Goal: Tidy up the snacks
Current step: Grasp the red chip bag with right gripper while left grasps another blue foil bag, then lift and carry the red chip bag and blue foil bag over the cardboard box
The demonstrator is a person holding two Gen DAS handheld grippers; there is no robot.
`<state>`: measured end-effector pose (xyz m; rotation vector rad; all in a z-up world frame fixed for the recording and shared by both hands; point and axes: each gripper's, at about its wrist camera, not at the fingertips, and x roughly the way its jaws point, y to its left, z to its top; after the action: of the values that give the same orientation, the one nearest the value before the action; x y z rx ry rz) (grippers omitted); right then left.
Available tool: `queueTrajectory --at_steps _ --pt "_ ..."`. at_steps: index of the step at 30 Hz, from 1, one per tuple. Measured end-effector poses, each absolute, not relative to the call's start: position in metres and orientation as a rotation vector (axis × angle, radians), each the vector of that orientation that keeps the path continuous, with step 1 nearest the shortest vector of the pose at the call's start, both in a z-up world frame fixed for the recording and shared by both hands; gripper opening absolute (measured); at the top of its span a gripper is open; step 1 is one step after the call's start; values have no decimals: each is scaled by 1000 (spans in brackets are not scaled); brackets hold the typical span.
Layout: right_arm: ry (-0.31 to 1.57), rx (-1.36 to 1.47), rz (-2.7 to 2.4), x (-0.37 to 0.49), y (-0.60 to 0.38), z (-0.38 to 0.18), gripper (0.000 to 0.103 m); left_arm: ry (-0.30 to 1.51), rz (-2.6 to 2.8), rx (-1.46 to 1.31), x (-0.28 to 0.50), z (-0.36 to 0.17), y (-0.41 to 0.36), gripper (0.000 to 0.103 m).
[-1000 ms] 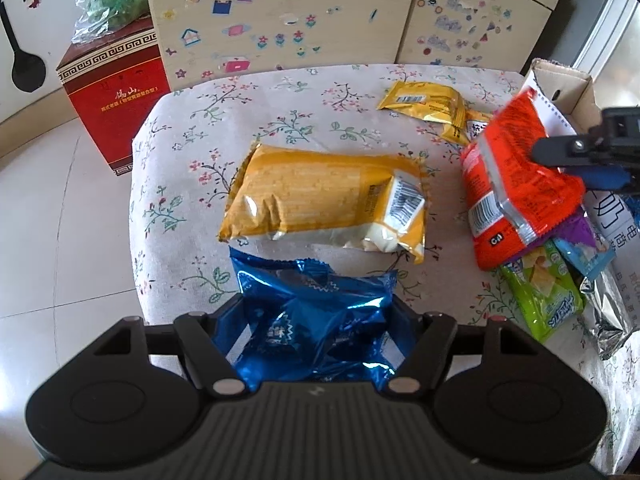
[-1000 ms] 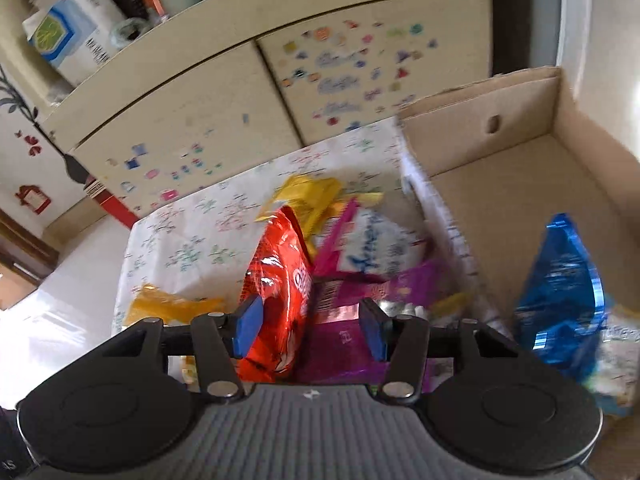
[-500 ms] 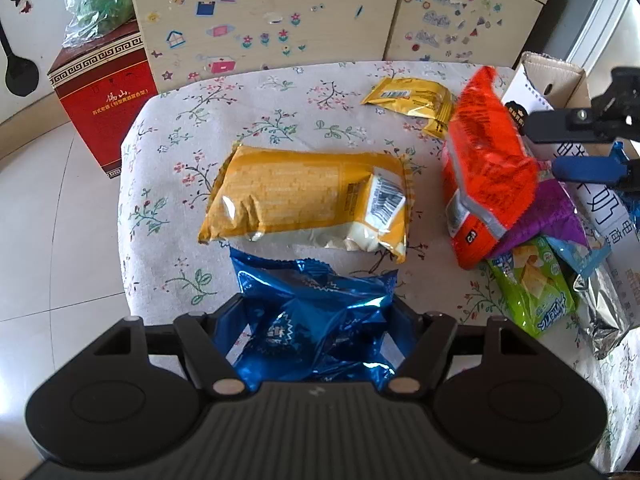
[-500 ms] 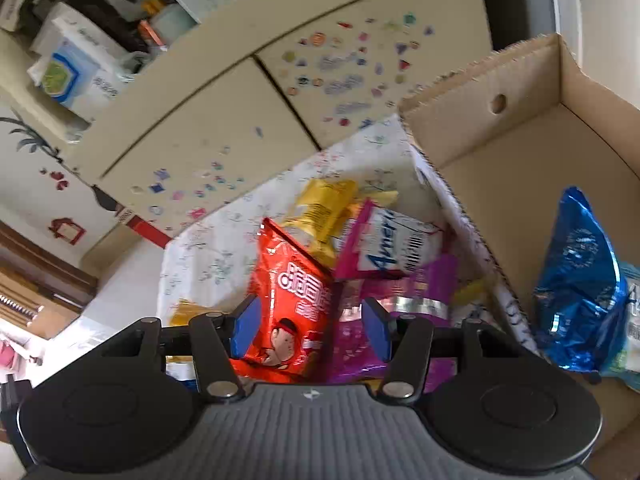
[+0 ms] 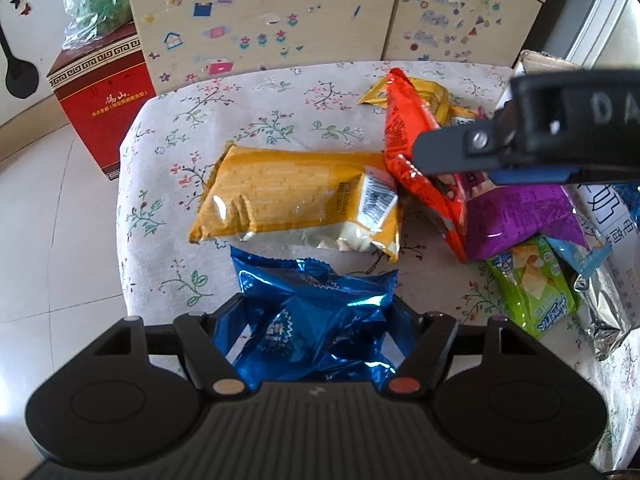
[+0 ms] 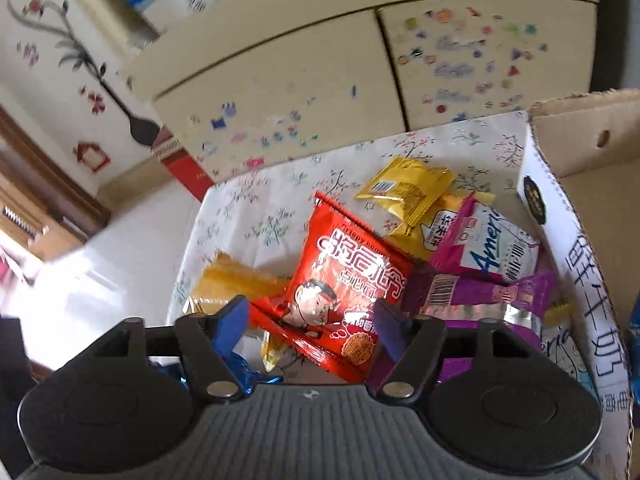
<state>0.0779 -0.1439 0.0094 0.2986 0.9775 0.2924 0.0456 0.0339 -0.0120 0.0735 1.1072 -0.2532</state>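
Note:
My left gripper (image 5: 318, 312) is shut on a crinkled blue foil snack bag (image 5: 312, 292) at the near edge of the floral table (image 5: 224, 120). A large yellow bag (image 5: 292, 196) lies flat just beyond it. My right gripper (image 6: 310, 312) reaches in from the right in the left wrist view, around a red noodle-snack bag (image 6: 352, 276). Its jaws are opening and the blue pads stand off the bag's edges. The red bag (image 5: 404, 128) stands tilted against a purple bag (image 5: 520, 216). The cardboard box (image 6: 580, 152) is open at the right.
Small yellow packets (image 6: 404, 192), a pink-and-white pack (image 6: 492, 252), a green pack (image 5: 532, 284) and a silver pouch (image 5: 608, 312) crowd the table's right side by the box. A red carton (image 5: 104, 104) stands on the floor at left. A stickered cabinet (image 5: 280, 20) backs the table.
My right gripper swung left away from the box with the red bag and its jaws widened off it. The left gripper and blue bag stayed put.

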Motion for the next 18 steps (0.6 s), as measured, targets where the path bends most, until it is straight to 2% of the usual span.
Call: queueTrajectory --at_steps 7,12,14,18 --pt "950 309 260 85 -130 1 88 1105 -248 85 45 -13 33 73" --pt "952 280 157 90 -116 -12 88 1107 -246 97 43 -14 32 73" --pt "938 329 122 91 -121 -17 85 1106 -246 101 42 -14 32 73" --pt "929 419 91 90 -143 -14 64 1107 -246 106 42 -13 32 73"
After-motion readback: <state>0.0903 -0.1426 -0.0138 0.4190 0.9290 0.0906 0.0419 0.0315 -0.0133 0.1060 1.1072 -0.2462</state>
